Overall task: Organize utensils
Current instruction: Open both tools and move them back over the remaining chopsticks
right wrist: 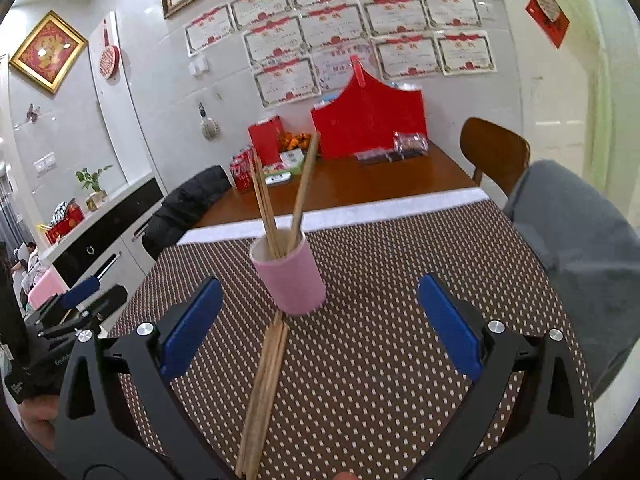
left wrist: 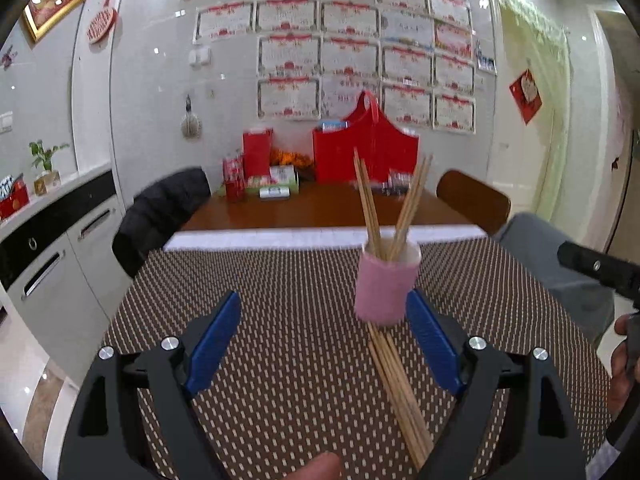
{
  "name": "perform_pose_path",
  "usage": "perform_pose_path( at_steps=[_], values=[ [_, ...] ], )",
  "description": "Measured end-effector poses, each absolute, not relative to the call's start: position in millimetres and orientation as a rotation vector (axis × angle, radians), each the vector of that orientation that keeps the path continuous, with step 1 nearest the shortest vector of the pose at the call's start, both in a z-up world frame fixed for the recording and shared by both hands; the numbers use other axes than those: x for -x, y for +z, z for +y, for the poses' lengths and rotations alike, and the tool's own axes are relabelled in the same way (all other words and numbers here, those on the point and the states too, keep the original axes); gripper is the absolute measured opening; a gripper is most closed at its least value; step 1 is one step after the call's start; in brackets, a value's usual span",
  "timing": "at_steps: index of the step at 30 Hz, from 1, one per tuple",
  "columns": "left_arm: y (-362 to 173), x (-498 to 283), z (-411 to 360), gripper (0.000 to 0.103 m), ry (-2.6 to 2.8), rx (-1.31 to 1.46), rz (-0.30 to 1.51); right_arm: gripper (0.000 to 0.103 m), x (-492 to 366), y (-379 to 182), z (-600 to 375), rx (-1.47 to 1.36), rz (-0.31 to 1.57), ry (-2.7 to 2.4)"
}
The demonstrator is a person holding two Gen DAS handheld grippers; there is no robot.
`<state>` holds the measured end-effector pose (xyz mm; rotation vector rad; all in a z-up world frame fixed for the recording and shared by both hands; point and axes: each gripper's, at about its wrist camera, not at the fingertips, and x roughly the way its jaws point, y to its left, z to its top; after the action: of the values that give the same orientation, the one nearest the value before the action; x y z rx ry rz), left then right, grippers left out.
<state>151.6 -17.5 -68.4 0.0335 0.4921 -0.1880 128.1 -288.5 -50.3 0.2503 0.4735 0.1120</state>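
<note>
A pink cup [left wrist: 384, 284] stands on the dotted brown mat and holds several wooden chopsticks [left wrist: 370, 204] upright. A bundle of loose chopsticks [left wrist: 396, 388] lies flat on the mat in front of the cup. My left gripper [left wrist: 326, 340] is open and empty, its right finger close beside the cup. In the right wrist view the cup [right wrist: 290, 280] and the loose bundle [right wrist: 264, 392] sit between the wide-open fingers of my right gripper [right wrist: 320, 328], which is empty. The left gripper's blue fingertip [right wrist: 80, 292] shows at the left edge.
The mat [left wrist: 280, 312] covers the near end of a wooden table [left wrist: 320, 208]. Red bags [left wrist: 366, 152] and boxes stand at the far end. Chairs sit at both sides, one draped with a black jacket [left wrist: 160, 212]. A grey sleeve [right wrist: 580, 248] is at right.
</note>
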Motion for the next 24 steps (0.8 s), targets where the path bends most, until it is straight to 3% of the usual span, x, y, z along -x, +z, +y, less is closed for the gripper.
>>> perform_pose_path(
  at_steps=[24],
  values=[
    [-207, -192, -80, 0.083, -0.240, -0.219, 0.868, 0.097, -134, -121, -301, -0.287, 0.641, 0.104]
  ],
)
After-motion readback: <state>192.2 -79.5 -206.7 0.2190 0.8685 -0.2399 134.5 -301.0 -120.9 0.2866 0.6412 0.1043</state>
